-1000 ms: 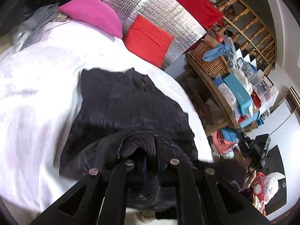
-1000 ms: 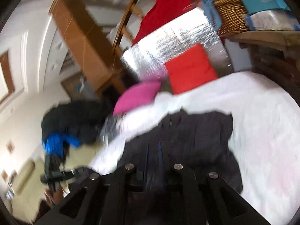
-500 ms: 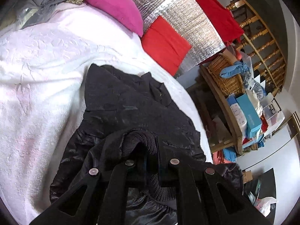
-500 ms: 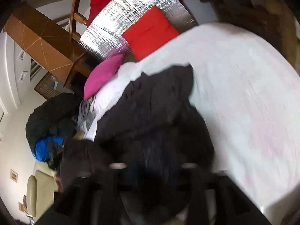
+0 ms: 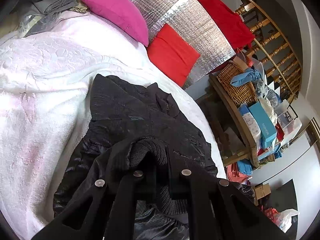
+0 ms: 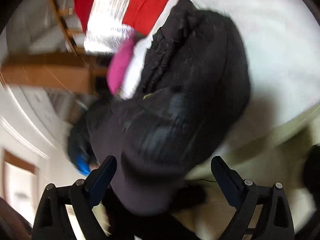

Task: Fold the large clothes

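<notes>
A black quilted jacket [image 5: 136,116] lies on the white bedspread [image 5: 40,76], collar toward the pillows. My left gripper [image 5: 161,156] is shut on the jacket's ribbed knit cuff [image 5: 148,152] and holds it bunched over the jacket's lower part. In the blurred right wrist view the jacket [image 6: 190,80] hangs over the bed's near edge. My right gripper [image 6: 164,170] is wide open, with a fold of the jacket lying between its fingers; nothing is gripped.
A pink pillow [image 5: 118,14] and a red pillow [image 5: 172,54] lean on a silver foil panel [image 5: 180,18] at the bed head. A wooden shelf [image 5: 234,108] with a wicker basket [image 5: 236,86] and boxes stands right of the bed. Grey clothes [image 5: 58,2] lie far left.
My right gripper has opened and let go of the jacket, swinging down toward the bed's edge. My left gripper has kept hold of the cuff and moved little.
</notes>
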`<control>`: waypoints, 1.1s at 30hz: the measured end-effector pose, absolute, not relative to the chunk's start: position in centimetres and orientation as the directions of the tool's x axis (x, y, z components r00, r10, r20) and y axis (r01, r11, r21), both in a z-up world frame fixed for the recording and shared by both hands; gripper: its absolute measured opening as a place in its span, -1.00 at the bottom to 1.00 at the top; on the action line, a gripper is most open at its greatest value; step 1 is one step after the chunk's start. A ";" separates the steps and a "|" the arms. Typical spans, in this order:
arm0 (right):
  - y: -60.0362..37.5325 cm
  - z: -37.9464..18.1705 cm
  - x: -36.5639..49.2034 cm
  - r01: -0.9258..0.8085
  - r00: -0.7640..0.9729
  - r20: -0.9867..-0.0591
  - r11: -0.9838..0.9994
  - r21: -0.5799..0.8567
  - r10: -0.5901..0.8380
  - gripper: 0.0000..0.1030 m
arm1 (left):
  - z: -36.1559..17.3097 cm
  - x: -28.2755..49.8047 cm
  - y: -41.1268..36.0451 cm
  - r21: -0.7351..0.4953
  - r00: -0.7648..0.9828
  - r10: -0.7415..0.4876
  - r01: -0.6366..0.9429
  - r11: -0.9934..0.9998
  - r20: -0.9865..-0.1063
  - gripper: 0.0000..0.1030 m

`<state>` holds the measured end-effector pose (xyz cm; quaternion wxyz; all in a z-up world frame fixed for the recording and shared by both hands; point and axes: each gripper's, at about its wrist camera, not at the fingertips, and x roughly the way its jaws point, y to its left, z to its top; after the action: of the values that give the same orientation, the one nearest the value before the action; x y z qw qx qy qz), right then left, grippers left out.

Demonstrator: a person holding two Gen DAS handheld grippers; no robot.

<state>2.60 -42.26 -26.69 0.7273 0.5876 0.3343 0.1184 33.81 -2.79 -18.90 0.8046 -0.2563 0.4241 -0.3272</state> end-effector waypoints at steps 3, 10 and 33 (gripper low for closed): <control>-40.8 -28.6 4.2 0.202 0.751 -0.263 0.168 0.965 0.606 0.86 | -19.1 33.9 -2.3 -0.695 0.420 -0.747 0.306 0.651 -0.515 -0.83; -40.2 -22.9 4.6 0.128 0.779 -0.346 0.407 0.904 0.523 -0.50 | -18.1 33.8 -1.6 -0.694 0.430 -0.759 0.335 0.637 -0.489 -0.83; -58.1 -16.6 35.3 0.154 0.935 -0.283 0.474 0.867 0.214 -0.64 | -17.4 58.6 -12.6 -0.585 0.402 -0.624 0.232 0.777 -0.670 -0.83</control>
<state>35.34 -58.05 -16.59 0.8395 0.5125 0.1796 0.0178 58.65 -12.64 -17.43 0.8119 -0.2045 0.4790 -0.2637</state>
